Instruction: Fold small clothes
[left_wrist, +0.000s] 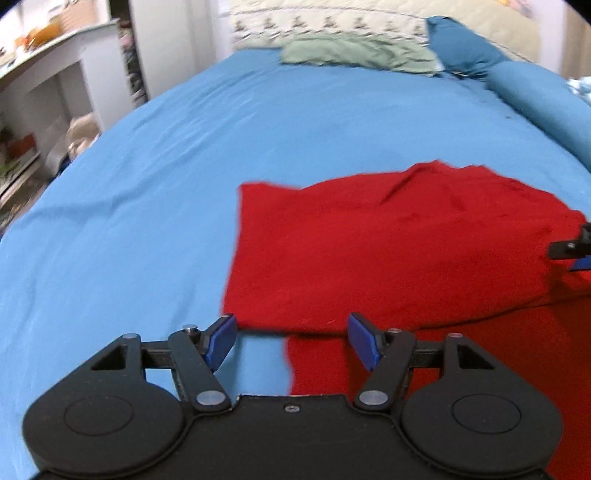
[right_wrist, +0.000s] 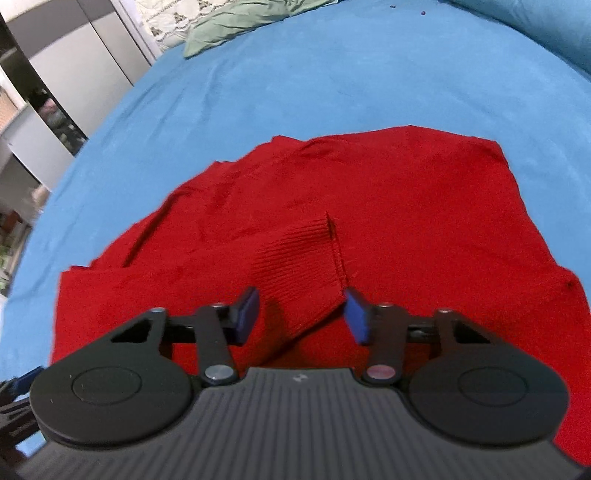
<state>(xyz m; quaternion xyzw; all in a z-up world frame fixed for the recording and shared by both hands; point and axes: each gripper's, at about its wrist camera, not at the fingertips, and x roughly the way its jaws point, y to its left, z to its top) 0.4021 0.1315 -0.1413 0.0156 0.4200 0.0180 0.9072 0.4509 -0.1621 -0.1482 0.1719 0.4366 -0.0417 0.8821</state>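
**Red knit spread on the bed, both claws empty**

A red sweater (right_wrist: 369, 206) lies on the blue bed (left_wrist: 147, 184), partly folded, with one layer doubled over another. A ribbed cuff (right_wrist: 299, 258) rests on top of the body, sleeve drawn inward. The left claw (left_wrist: 291, 341) hovers at the garment's near left edge, its blue pads well apart, holding nothing; bed sheet and red cloth both show through the gap. The right claw (right_wrist: 301, 317) hangs just above the cuff, also spread wide and empty, the sleeve lying between its fingers but not pinched.

From where I stand the knit looks soft, limp and light, likely to sag and stretch rather than keep any shape, and not slippery. I would take it at a hem corner or at the ribbed cuff, where the fabric is thicker.

Its long axis seems to run across the bed, left to right in the left wrist view; which end is the neck I cannot tell. A green cloth (left_wrist: 354, 53) lies well apart near the pillows (left_wrist: 465, 44).
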